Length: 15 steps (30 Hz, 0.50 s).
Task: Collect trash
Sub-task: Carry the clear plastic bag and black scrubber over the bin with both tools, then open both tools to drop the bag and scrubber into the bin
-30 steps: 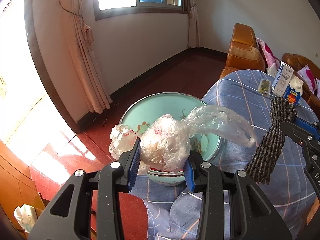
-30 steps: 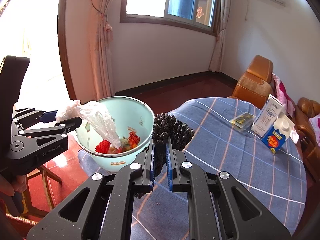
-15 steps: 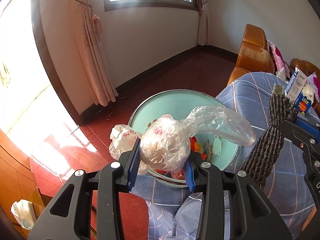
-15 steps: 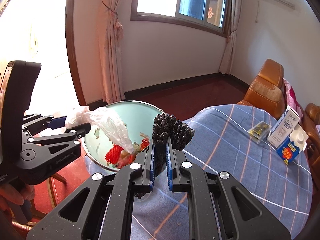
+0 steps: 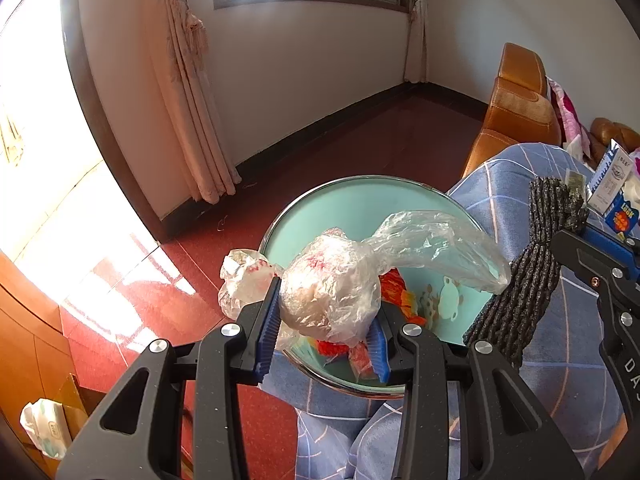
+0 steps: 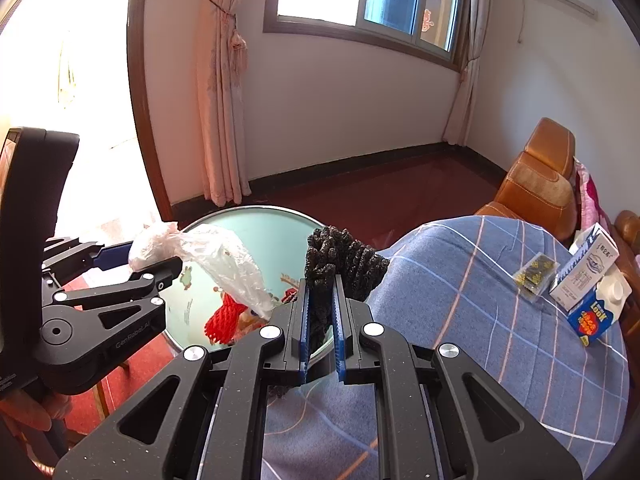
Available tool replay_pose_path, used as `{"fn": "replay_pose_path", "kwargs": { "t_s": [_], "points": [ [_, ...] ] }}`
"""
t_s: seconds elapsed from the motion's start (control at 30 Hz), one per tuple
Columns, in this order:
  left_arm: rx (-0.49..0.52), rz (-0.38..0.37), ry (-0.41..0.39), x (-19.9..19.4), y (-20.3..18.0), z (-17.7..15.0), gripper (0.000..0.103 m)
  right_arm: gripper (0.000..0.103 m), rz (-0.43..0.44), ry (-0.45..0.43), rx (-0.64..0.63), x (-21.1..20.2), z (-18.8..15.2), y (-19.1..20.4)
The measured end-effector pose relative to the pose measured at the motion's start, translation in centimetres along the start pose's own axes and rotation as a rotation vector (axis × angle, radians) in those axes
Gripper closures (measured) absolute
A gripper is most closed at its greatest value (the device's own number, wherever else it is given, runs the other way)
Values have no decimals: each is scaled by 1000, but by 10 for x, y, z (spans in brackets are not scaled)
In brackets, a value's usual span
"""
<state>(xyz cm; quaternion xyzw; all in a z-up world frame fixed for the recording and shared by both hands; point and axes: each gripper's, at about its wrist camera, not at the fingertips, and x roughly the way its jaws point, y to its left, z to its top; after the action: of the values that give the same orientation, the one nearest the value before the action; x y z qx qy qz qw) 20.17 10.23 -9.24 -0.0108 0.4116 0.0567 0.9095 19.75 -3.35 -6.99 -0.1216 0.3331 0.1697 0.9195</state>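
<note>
My left gripper (image 5: 326,322) is shut on a crumpled clear plastic bag (image 5: 332,288) and holds it above the near rim of a turquoise enamel basin (image 5: 360,204). The basin holds red and orange wrappers (image 5: 396,292). My right gripper (image 6: 320,320) is shut on a black knitted cloth (image 6: 340,258), held above the basin's right edge. The cloth (image 5: 528,264) and the right gripper also show in the left wrist view. The left gripper with the bag (image 6: 216,256) shows in the right wrist view over the basin (image 6: 256,224).
The table has a blue checked cloth (image 6: 460,280). Milk cartons (image 6: 592,292) and a small clear packet (image 6: 534,274) stand at its far right. An orange leather sofa (image 6: 540,176) is behind the table. A box with tissue (image 5: 44,428) sits on the red floor at lower left.
Both grippers have moved forward and higher over the basin, each still holding its item. The basin's contents now show more fully.
</note>
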Motion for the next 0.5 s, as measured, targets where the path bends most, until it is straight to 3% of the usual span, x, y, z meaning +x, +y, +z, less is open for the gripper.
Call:
{"fn": "replay_pose_path", "kwargs": {
  "t_s": [0.5],
  "points": [
    [-42,9,98,54,1,14,65,92,5,88,-22,64,14,-3]
  ]
}}
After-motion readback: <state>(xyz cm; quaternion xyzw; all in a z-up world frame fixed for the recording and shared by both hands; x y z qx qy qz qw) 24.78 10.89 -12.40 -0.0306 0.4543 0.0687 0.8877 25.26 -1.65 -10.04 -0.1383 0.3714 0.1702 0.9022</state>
